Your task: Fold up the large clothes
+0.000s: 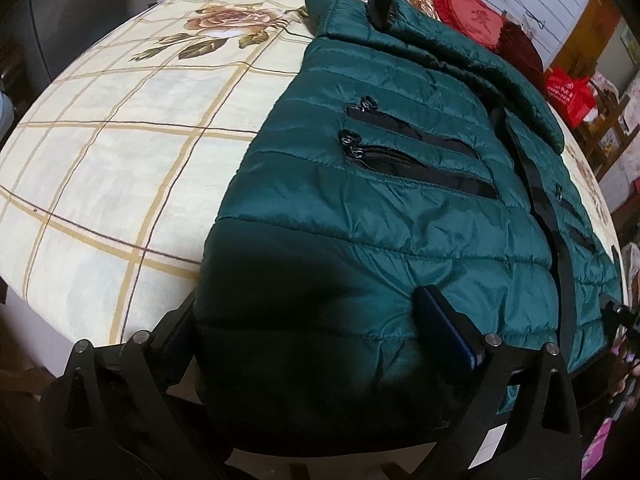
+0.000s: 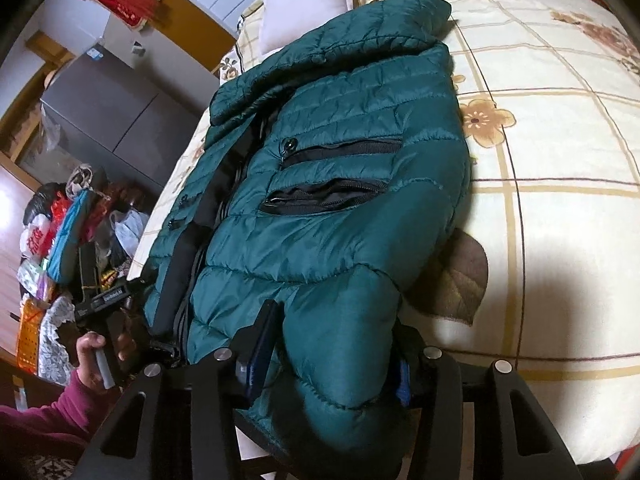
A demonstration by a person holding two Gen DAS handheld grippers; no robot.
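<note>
- Left gripper (image 1: 320, 332) spread wide, its jaws straddling the jacket (image 1: 400, 200) hem; right gripper (image 2: 328, 344) clamps a puffy fold of it.
- Jacket lies on the bed (image 1: 120, 160), hem at the near edge.
- Risks, as I judge: slick padding slipping from the right grip; one-sided lift skewing the fold.

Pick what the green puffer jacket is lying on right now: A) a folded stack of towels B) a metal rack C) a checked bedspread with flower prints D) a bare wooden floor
C: the green puffer jacket lies spread out on the cream checked bedspread printed with flowers, near a white pillow.
</note>
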